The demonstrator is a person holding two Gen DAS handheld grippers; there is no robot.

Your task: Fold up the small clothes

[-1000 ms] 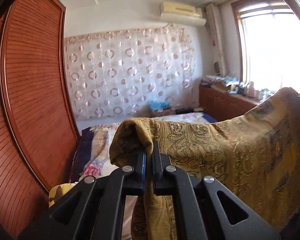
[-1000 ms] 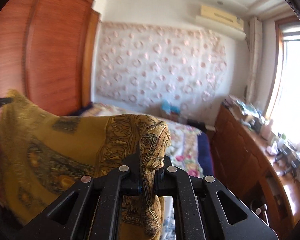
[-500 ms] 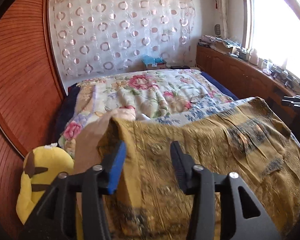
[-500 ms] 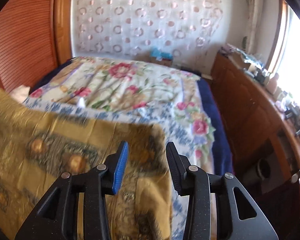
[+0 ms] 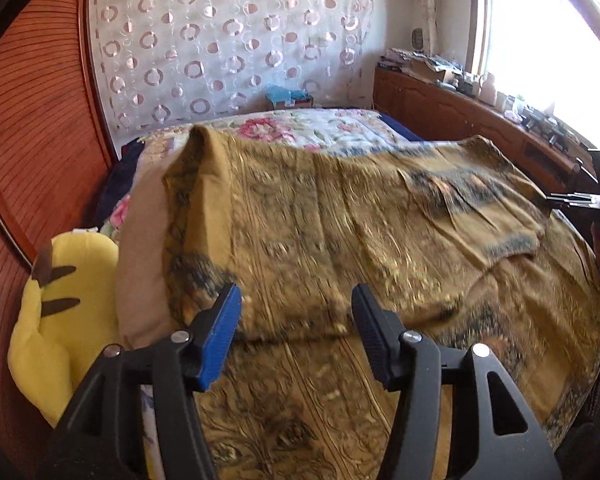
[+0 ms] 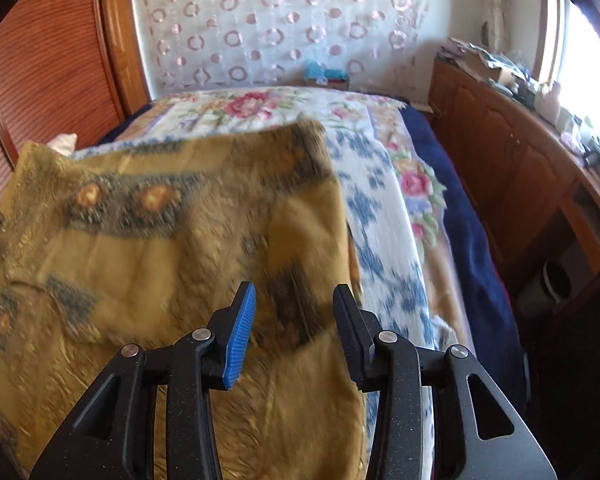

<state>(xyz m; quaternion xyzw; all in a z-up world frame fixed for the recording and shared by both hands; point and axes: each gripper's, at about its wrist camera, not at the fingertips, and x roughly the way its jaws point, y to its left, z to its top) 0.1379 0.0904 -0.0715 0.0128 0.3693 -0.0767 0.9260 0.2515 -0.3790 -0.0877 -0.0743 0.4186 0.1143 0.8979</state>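
Observation:
A mustard-gold patterned cloth (image 5: 340, 240) lies spread on the bed, its far half folded back over the near half. It also fills the left of the right wrist view (image 6: 160, 240). My left gripper (image 5: 296, 332) is open and empty, just above the cloth's near left part. My right gripper (image 6: 294, 328) is open and empty, above the cloth's right edge. The right gripper also shows at the right edge of the left wrist view (image 5: 580, 200).
The floral bedspread (image 6: 380, 184) covers the bed. A yellow plush toy (image 5: 60, 320) and a beige pillow (image 5: 140, 260) lie at the left. A ribbed wooden wardrobe (image 5: 32, 140) stands left. A wooden cabinet (image 6: 520, 160) with clutter runs along the right under the window.
Both grippers held the cloth's corners up a second ago. They opened and let go, and the cloth dropped onto the bed, folded over. Both grippers now sit lower and wider open.

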